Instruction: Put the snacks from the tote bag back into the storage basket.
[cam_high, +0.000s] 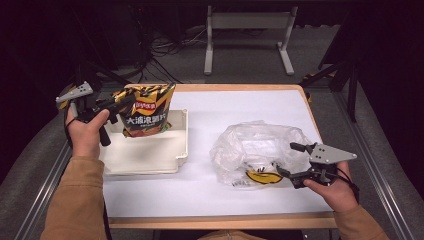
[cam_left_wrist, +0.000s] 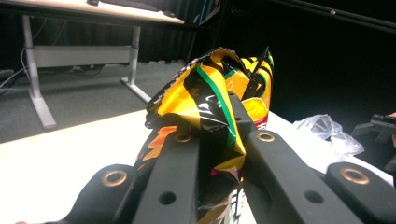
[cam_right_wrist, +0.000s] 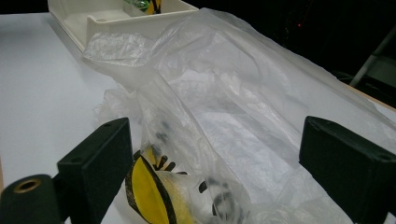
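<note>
Chip bag lifted, plastic bag waiting

High view: my left gripper (cam_high: 119, 101) holds the chip bag (cam_high: 148, 110) above the tray (cam_high: 145, 157). Left gripper view: jaws clenched on its crumpled top. Right gripper view: jaws spread around the plastic bag (cam_right_wrist: 243, 112); bagging probably remains.

Background only. White table top (cam_high: 240, 107) with a light wooden rim (cam_high: 225, 220) along the near and far edges. Grey carpeted floor (cam_high: 250, 62) beyond the table. On it stands a pale desk frame (cam_high: 248, 22), two legs joined by a crossbar. Loose dark cables (cam_high: 162, 47) lie on the floor to the frame's left. Metal rail (cam_high: 374, 167) runs along the table's side on my right, another rail (cam_high: 47, 182) on my left. Dark stand legs (cam_high: 345, 75) at far right. Surroundings very dark; no further detail legible.
</note>
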